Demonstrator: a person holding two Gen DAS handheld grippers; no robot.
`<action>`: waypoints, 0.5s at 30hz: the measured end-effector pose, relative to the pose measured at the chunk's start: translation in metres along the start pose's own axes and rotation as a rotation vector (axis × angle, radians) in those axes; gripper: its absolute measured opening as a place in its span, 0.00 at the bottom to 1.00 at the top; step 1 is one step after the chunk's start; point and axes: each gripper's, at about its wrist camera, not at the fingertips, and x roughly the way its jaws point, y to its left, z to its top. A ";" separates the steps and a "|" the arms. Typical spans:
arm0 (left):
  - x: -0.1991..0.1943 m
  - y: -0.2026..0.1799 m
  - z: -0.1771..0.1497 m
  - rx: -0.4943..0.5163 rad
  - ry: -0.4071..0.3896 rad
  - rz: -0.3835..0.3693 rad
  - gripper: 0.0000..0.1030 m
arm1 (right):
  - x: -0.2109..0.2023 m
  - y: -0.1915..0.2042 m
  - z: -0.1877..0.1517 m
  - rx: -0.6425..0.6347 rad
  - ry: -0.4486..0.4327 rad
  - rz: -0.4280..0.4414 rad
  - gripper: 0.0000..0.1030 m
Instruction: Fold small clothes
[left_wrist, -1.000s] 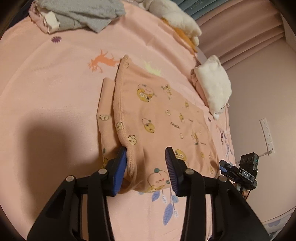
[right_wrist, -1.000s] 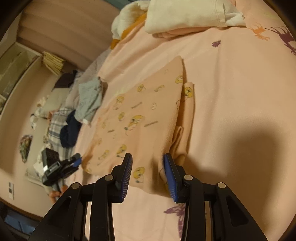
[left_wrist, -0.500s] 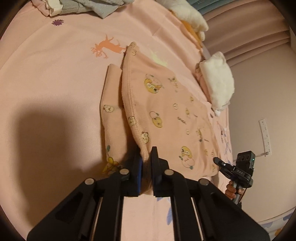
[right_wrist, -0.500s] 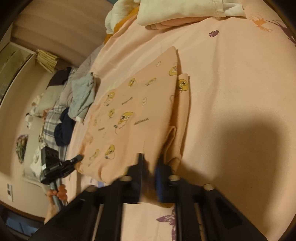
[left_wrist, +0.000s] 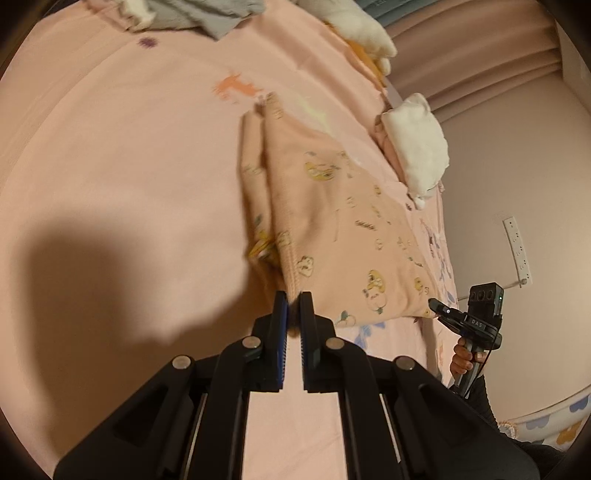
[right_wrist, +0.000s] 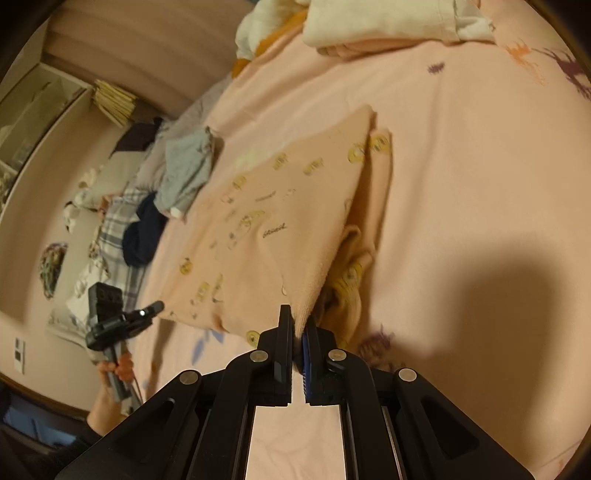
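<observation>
- Garment (left_wrist: 332, 221), peach with cartoon prints, lies on the pink bed (left_wrist: 129, 166), its near edge now lifted off the sheet.
- Left gripper (left_wrist: 291, 306) was open a second ago; it is now clamped on the near-left corner.
- Right gripper (right_wrist: 299, 325) likewise closed, pinching the near-right corner.

Garment (left_wrist: 332, 221): small, peach-pink knit, printed with yellow cartoon figures and short script words. Lies on pink sheet (left_wrist: 129, 166), partly folded; a narrower layer shows under one long side. Ribbed hem corner lifted off the sheet at each near end, cloth tented between, far end flat
</observation>
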 end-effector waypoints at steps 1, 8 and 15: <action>0.000 0.002 -0.002 -0.005 0.004 0.005 0.05 | 0.001 0.001 -0.002 -0.012 0.006 -0.011 0.06; 0.002 -0.004 -0.011 0.027 0.037 0.093 0.07 | 0.000 -0.007 -0.004 -0.031 0.079 -0.145 0.06; -0.014 -0.032 -0.001 0.146 -0.032 0.190 0.10 | -0.024 0.028 0.006 -0.174 -0.040 -0.217 0.07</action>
